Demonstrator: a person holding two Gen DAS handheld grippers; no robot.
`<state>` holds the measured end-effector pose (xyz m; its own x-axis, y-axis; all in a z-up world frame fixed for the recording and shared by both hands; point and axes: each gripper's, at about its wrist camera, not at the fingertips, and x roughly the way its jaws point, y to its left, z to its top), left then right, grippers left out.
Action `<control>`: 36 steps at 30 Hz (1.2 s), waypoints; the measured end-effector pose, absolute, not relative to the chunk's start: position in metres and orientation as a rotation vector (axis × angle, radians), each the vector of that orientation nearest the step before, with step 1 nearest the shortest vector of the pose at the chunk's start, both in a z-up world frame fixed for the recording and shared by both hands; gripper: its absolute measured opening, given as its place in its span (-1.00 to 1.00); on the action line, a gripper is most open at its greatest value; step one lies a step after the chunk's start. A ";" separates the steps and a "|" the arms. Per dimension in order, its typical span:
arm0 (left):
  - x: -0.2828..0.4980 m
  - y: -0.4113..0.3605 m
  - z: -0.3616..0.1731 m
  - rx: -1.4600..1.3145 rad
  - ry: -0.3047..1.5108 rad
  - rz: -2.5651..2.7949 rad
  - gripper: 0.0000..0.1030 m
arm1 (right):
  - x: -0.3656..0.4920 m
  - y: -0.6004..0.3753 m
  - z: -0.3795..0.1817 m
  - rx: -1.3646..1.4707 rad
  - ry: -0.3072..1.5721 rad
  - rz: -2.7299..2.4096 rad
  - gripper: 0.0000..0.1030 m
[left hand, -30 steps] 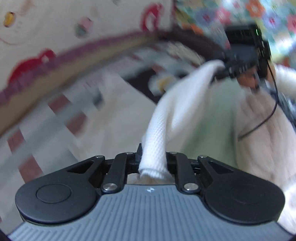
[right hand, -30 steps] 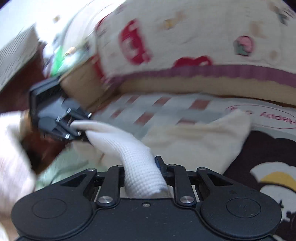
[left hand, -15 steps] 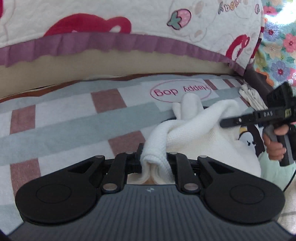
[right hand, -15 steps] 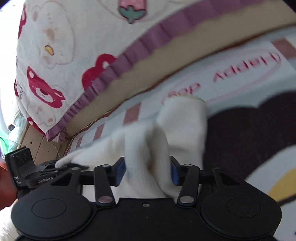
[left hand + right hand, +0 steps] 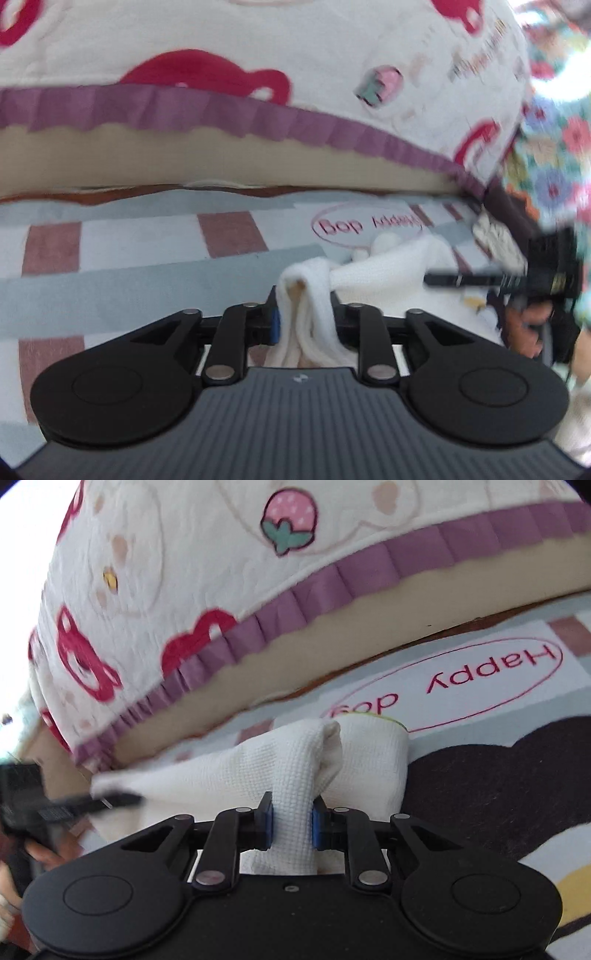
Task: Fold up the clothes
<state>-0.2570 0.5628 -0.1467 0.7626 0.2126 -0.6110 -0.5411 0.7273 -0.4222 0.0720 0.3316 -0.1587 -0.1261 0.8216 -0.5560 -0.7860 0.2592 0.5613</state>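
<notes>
Item: white waffle-knit garment (image 5: 295,771), lying bunched on the checked blanket (image 5: 122,273) in front of the quilt with the purple frill (image 5: 369,568), its far end near the oval "Happy dog" print (image 5: 461,679)

Handling, as I judge it: light, soft, wholly limp; sags and ropes wherever I pinch it, keeps no shape unaided. The textured weave should bite well on my pads, so slipping is unlikely. Nothing fragile. Best taken at corners or along a hem, both ends at once, pulled gently taut so an edge lies straight

Look: cream-white, fine grid texture, thick enough to stand in rolled folds; a hint of yellow-green trim at the far edge; one twisted strand running between my two grippers

My left gripper (image 5: 306,317): jaws just eased apart, narrow, a gathered fold sits between them, pads apparently touching it

My right gripper (image 5: 291,823): jaws just closed in, blue pads (image 5: 269,823) pressing a rolled strand of the same cloth
</notes>
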 end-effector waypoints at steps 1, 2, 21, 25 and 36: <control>-0.264 0.567 -0.144 -0.665 0.535 0.471 -0.47 | 0.072 0.333 -0.161 0.034 0.998 1.360 -0.59; -0.273 0.572 -0.142 -0.706 0.502 0.504 -0.47 | 0.074 0.333 -0.165 0.033 1.010 1.347 -0.58; -0.250 0.591 -0.208 -0.865 0.532 0.549 -0.87 | 0.098 0.352 -0.180 0.154 1.022 1.339 -0.36; -0.243 0.578 -0.194 -0.733 0.587 0.623 -0.90 | 0.105 0.345 -0.184 0.204 0.979 1.370 -0.43; -0.205 0.533 -0.146 -0.210 0.788 0.814 -0.85 | 0.099 0.354 -0.185 0.012 0.881 1.285 -0.43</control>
